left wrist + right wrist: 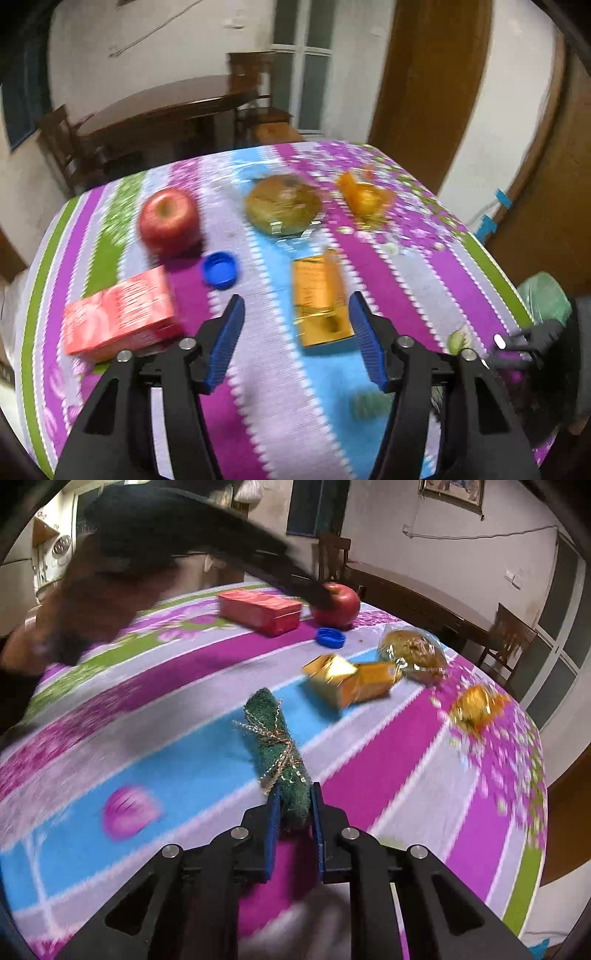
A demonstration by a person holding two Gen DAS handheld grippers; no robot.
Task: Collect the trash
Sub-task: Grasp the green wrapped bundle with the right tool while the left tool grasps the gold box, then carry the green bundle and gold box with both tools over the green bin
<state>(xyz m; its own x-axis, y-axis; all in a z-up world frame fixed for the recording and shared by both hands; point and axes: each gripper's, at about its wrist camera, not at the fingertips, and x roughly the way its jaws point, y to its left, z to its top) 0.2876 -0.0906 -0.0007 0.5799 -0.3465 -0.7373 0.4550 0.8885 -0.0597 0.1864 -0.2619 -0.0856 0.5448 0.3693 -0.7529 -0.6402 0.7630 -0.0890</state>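
1. While the right gripper is closed on the near end of the green scrub roll, its blue pads press the roll's two sides, so that piece of trash is already held.
2. The roll's long axis runs straight away from that gripper, along the line of its fingers, with a gold string tied round its middle; the far end looks to lie on or just above the striped tablecloth, I cannot tell which.
3. The left gripper stands fairly wide with nothing between its pads.
4. Just ahead of it and towards its right finger lies the gold carton, flat on the cloth, its long axis pointing roughly away from the gripper, so the jaws would close across its narrow width.
5. The carton sits off centre in the gap, near the right pad; I judge a small sideways shift is needed before closing.
6. The left hand is clearly the nearer one to the carton.
7. Further out lie the blue bottle cap, the red box, the apple, a wrapped bun and an orange wrapper.
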